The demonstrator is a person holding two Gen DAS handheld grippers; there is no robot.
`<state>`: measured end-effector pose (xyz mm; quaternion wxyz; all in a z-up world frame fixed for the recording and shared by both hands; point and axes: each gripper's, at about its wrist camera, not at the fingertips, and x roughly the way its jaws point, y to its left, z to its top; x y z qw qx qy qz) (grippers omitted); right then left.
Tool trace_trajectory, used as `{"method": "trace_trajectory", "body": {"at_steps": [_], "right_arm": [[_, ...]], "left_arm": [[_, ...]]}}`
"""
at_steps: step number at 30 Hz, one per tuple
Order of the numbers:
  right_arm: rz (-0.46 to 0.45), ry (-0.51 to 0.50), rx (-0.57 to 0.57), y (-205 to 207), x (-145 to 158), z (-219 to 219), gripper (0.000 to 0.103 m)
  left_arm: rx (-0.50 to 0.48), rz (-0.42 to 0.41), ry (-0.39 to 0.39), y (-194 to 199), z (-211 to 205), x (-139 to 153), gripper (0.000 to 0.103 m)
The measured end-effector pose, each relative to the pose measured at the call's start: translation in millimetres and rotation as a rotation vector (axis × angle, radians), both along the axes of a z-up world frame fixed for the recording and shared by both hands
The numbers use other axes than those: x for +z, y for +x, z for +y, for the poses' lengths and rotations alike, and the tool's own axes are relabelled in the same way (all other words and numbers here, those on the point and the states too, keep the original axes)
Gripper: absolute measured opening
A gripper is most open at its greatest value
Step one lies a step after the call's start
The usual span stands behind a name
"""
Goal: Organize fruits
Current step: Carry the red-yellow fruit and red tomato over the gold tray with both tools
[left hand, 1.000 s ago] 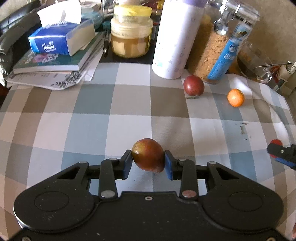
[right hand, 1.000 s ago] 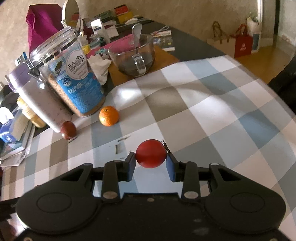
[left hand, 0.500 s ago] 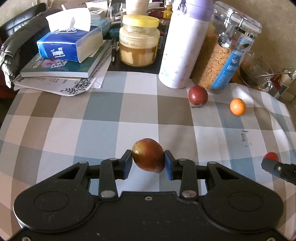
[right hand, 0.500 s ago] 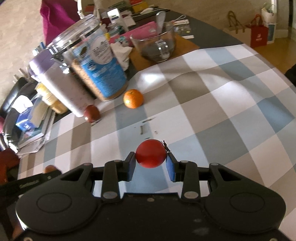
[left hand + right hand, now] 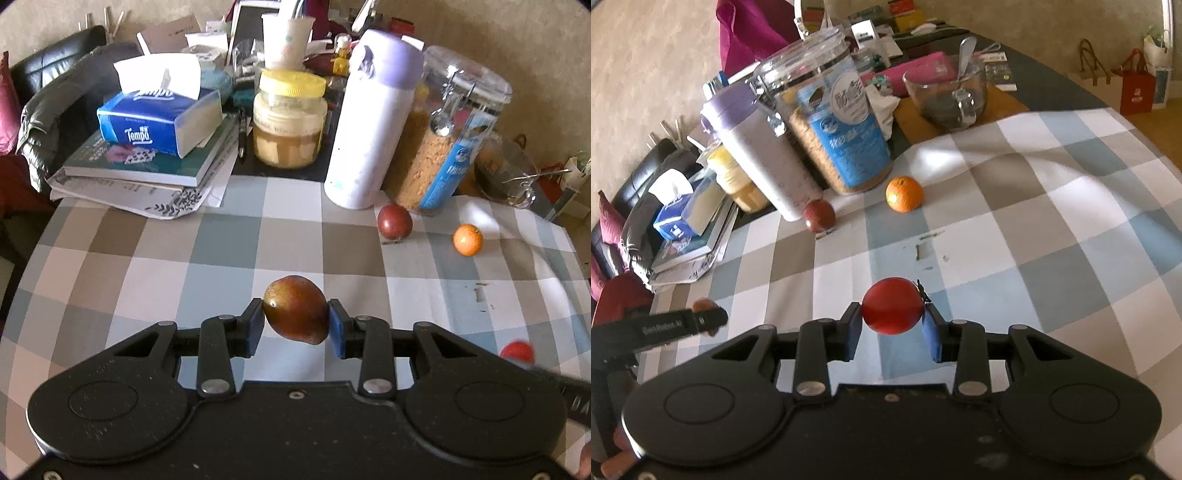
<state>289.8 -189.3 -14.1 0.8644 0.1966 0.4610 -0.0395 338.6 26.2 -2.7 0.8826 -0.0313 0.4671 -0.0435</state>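
My left gripper (image 5: pixel 296 325) is shut on a red-brown mango (image 5: pixel 296 314) and holds it above the checked tablecloth (image 5: pixel 155 273). My right gripper (image 5: pixel 893 326) is shut on a red tomato (image 5: pixel 892 305), also held above the cloth; the tomato shows blurred in the left wrist view (image 5: pixel 517 352). A dark red round fruit (image 5: pixel 394 221) and an orange (image 5: pixel 467 240) lie on the cloth near the jars; they also show in the right wrist view as the dark fruit (image 5: pixel 819 216) and the orange (image 5: pixel 904 194). The left gripper's arm (image 5: pixel 657 325) shows at the left of the right wrist view.
At the back stand a white bottle with a purple lid (image 5: pixel 373 122), a glass jar with a blue label (image 5: pixel 443 136), a yellow-lidded jar (image 5: pixel 290 120), a tissue box on books (image 5: pixel 155 125) and a glass bowl with a spoon (image 5: pixel 947 98).
Both grippers have risen and pulled back with their fruits, so more of the table's back clutter shows. The right view has swung left. The dark fruit and the orange have not moved.
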Motion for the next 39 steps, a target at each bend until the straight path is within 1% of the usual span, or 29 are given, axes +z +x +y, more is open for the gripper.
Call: {"method": "trace_trajectory", "body": {"at_steps": [4, 7, 10, 12, 15, 20, 23, 25, 28, 30, 39], "right_arm": [[0.042, 0.043, 0.022, -7.2, 1.4, 5.4, 0.037], [0.067, 0.043, 0.029, -19.4, 6.9, 5.2, 0.037], [0.079, 0.016, 0.041, -35.1, 14.7, 4.4, 0.037], [0.082, -0.003, 0.049, -45.9, 19.9, 2.7, 0.037], [0.089, -0.028, 0.053, -59.9, 24.4, 0.0, 0.037], [0.126, -0.024, 0.071, -77.3, 25.4, 1.9, 0.037], [0.135, -0.016, 0.078, -88.5, 27.8, 3.8, 0.037], [0.131, -0.023, 0.081, -97.4, 30.8, 6.2, 0.037], [0.137, -0.028, 0.084, -110.5, 33.5, 8.9, 0.037], [0.141, -0.024, 0.086, -119.9, 35.3, 9.1, 0.037], [0.164, -0.016, 0.094, -163.8, 41.6, 4.9, 0.037]], "left_arm": [[-0.015, -0.027, 0.007, -8.0, -8.2, 8.7, 0.045], [-0.041, -0.043, 0.009, -18.5, -16.8, 13.9, 0.045], [-0.052, -0.015, -0.014, -30.6, -18.1, 14.5, 0.045], [-0.065, 0.007, -0.009, -41.0, -17.2, 15.7, 0.045], [-0.06, 0.025, 0.008, -57.4, -13.2, 20.5, 0.045], [-0.054, 0.051, 0.022, -87.5, -6.2, 29.2, 0.045], [-0.057, 0.066, 0.012, -106.7, -1.6, 35.7, 0.045], [-0.053, 0.066, 0.006, -120.9, 1.4, 40.9, 0.045], [-0.04, 0.059, 0.025, -141.5, 1.9, 47.3, 0.045], [-0.042, 0.059, 0.024, -154.9, 1.5, 50.5, 0.045], [-0.058, 0.051, 0.014, -210.9, -5.2, 54.9, 0.045]]}}
